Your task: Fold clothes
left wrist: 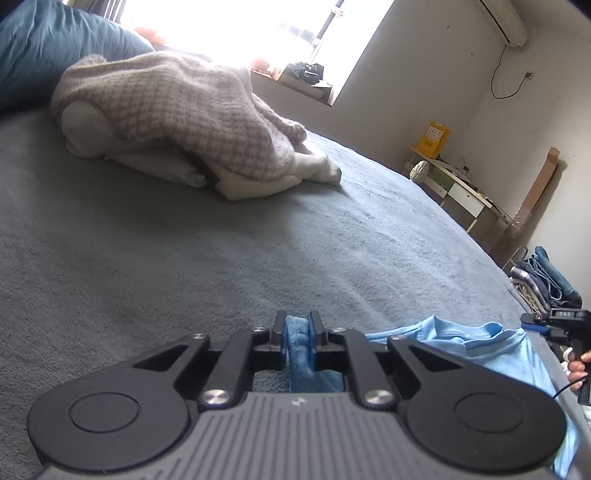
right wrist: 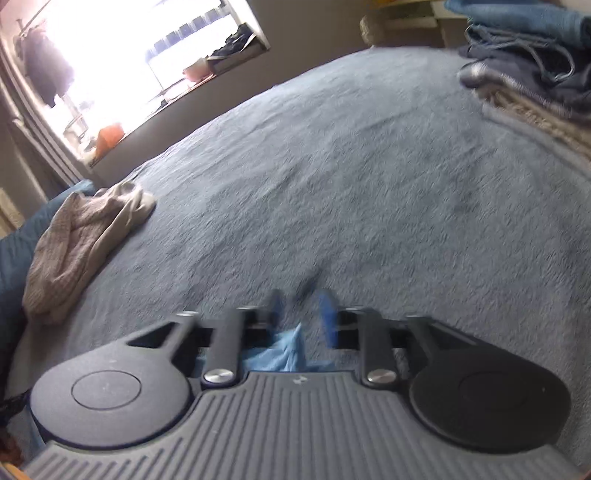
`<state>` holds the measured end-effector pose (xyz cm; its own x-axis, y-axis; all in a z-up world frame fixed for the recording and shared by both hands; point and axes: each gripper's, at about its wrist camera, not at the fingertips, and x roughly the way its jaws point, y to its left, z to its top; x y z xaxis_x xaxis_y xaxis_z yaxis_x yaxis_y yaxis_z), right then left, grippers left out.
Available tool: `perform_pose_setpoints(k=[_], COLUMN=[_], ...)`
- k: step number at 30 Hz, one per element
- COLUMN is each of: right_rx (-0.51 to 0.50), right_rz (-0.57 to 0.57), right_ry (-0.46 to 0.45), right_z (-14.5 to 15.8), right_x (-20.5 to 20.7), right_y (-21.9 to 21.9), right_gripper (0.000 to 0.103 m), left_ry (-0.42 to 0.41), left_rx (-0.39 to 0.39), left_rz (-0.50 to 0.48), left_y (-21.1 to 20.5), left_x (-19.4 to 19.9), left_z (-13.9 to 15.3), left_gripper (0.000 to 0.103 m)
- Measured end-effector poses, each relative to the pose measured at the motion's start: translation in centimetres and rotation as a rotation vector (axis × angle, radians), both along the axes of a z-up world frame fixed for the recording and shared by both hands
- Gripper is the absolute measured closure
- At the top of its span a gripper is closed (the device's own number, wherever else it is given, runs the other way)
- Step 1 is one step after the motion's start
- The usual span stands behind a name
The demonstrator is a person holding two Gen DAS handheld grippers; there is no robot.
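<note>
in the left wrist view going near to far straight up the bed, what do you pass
left gripper shut on a fold of the light blue shirt -> bare stretch of blue-grey bedcover -> heap of checked knit and white clothes -> teal pillow -> bright window

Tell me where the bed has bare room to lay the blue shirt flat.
The bed cover is bare across its middle, between the beige heap by the pillow and the folded stack at the far edge. Those two sides are crowded. The blue shirt lies at the near edge.
</note>
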<state>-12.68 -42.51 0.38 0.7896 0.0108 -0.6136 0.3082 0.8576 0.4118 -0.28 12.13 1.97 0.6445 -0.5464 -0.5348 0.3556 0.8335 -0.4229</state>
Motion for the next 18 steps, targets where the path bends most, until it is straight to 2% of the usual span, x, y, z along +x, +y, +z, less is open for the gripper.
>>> perform_pose_setpoints(k=[1,5,6,7,8,10,13,18], right_rx=[-0.002,-0.062,-0.077,-0.103,-0.130,-0.170,-0.203,-0.165], right_rz=[0.021,0.089,0.104,0.119,0.131,0.149,0.112,0.038], right_ry=[0.007,0.043,0.047,0.054,0.052,0.002,-0.073,-0.175], right_z=[-0.1,-0.7,-0.7,-0.7,-0.5,0.3,1.9,3.7], right_x=[-0.2,0.0,0.1,0.1,0.1,-0.5,-1.8,-3.9], right_y=[0.2,1.2,1.5,1.9,2.3,3.0,3.1,2.0], right_gripper=[0.045,0.048,0.060,0.090,0.099,0.099,0.100,0.100], left_ry=[0.004,0.005,0.000,-0.007,-0.014,-0.028,-0.049,-0.088], left_rx=[-0.005,-0.015,-0.017,-0.018,-0.019,-0.026,-0.039,-0.061], left_rz=[0.002,0.003,0.004,0.006,0.007,0.007,0.009,0.010], left_y=[0.0,-0.2,-0.3,-0.3,-0.4,-0.5,-0.5,-0.9], left_x=[0.1,0.3,0.2,0.1,0.0,-0.2,-0.5,-0.8], left_z=[-0.1,-0.3,-0.2,-0.1,0.0,0.2,0.7,1.8], left_gripper=[0.090,0.090,0.090,0.090,0.091,0.091,0.094,0.096])
